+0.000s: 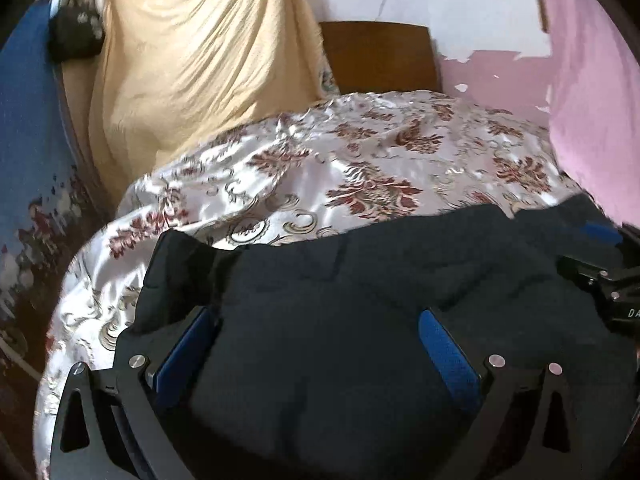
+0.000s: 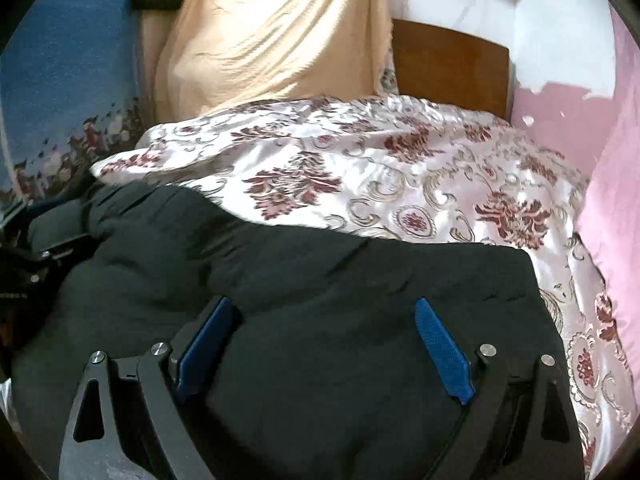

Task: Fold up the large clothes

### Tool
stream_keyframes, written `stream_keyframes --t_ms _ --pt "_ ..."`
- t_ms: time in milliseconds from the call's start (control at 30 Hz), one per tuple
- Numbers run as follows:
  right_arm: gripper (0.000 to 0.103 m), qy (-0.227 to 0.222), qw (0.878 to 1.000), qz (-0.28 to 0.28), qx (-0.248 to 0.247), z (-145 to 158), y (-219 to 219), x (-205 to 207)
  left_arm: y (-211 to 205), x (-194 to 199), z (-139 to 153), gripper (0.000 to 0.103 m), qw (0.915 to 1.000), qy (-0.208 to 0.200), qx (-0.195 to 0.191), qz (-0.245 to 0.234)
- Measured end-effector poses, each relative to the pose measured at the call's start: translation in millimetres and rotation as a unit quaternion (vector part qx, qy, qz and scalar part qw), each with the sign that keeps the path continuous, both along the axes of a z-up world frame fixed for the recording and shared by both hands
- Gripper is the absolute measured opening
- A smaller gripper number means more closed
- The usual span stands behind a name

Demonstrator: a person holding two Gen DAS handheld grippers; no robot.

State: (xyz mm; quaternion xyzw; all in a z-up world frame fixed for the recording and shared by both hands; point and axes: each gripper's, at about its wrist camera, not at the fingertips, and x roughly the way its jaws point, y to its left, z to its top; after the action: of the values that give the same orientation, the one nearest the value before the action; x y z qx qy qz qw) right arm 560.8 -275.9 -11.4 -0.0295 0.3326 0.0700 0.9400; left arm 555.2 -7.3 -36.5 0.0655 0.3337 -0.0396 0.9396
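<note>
Large dark, thick-fabric garment [image 1: 360, 300] spread on the glossy white bedspread with maroon floral pattern [image 1: 320, 160], near the front edge of the bed, far hem lying in a fairly straight line across the spread. Appears at least partly folded: bulk doubled and puffy, no sleeves or legs visible; exact fold count cannot be told. Left gripper [image 1: 316, 356] above the garment's left half, blue pads [image 1: 448, 356] wide apart, nothing clamped. Right gripper [image 2: 324, 352] above the right half, blue pads [image 2: 440, 356] likewise apart, nothing clamped. Judged stage: between folds, cloth released. Likely remaining: regrasp an edge, fold again to a compact bundle, smooth flat.
</note>
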Motion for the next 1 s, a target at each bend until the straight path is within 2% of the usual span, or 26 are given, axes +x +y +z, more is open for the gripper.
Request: stream_keyframes --t_ms 100,233,367,600,733,1000 --pt "0.09 0.013 1.0 -0.007 0.013 -5.6 -8.9 16.3 11.1 13.7 -8.7 0.103 0.9998 0.015 -0.009 0.006" --pt "0.094 0.024 0.999 -0.003 0.03 -16.5 -12.6 30.2 29.0 25.9 -23.8 0.103 0.9962 0.046 -0.073 -0.007" --pt "0.097 0.026 0.999 -0.001 0.044 -27.2 -13.6 37.0 32.7 30.8 -33.4 0.103 0.9939 0.047 -0.099 -0.009" --pt "0.101 0.041 0.994 0.008 0.096 -41.5 -21.7 47.3 37.7 37.5 -41.5 0.103 0.9899 0.033 -0.137 -0.01" --pt "0.102 0.047 0.993 0.008 0.106 -48.5 -21.3 55.0 39.7 41.4 -44.4 0.103 0.9879 0.031 -0.151 -0.01" --pt "0.102 0.049 0.993 0.005 0.106 -54.6 -20.0 60.2 40.2 45.7 -48.6 0.103 0.9872 0.038 -0.155 -0.008"
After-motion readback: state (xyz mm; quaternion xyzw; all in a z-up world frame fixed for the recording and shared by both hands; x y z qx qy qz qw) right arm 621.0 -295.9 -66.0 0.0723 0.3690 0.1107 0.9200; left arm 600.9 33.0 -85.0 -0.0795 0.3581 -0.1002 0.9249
